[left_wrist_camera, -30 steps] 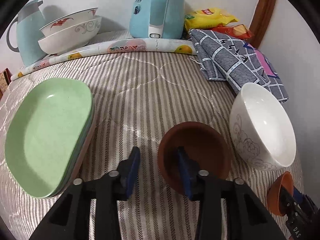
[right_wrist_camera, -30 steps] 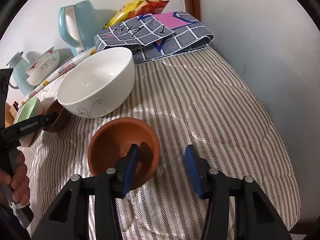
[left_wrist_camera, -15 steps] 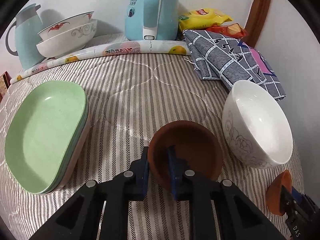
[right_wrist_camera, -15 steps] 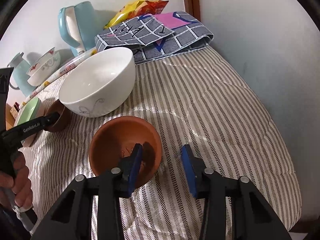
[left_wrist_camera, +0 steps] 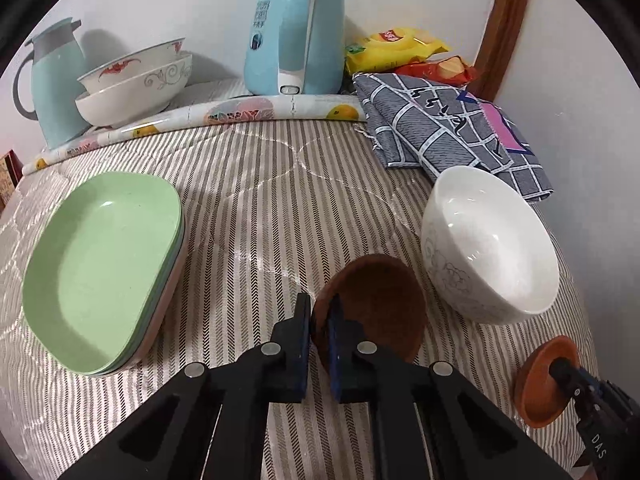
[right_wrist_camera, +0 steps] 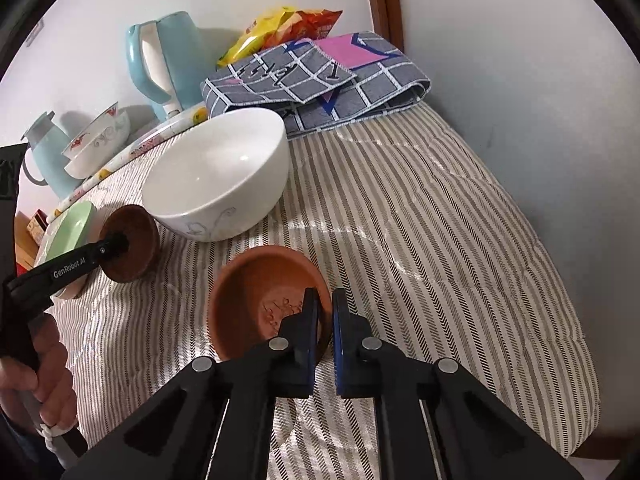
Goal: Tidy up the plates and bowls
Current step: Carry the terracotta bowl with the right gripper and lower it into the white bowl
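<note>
My left gripper [left_wrist_camera: 319,322] is shut on the rim of a dark brown bowl [left_wrist_camera: 380,308] and tilts it up off the striped cloth. It also shows in the right wrist view [right_wrist_camera: 132,246]. My right gripper [right_wrist_camera: 325,318] is shut on the rim of an orange-brown bowl [right_wrist_camera: 256,304], tilted too; it also shows in the left wrist view [left_wrist_camera: 542,380]. A large white bowl [left_wrist_camera: 488,240] stands between and behind them. Stacked green plates [left_wrist_camera: 100,256] lie at the left. Two patterned bowls [left_wrist_camera: 136,84] are stacked at the back left.
A blue kettle [left_wrist_camera: 296,28], a blue jug [left_wrist_camera: 56,80], snack bags [left_wrist_camera: 396,48] and a folded grey checked cloth [left_wrist_camera: 448,132] line the back. A rolled mat [left_wrist_camera: 200,118] lies across the table. A wall is close on the right [right_wrist_camera: 540,80].
Both grippers have closed on the rims of their bowls. Each brown bowl has been tipped up from lying flat.
</note>
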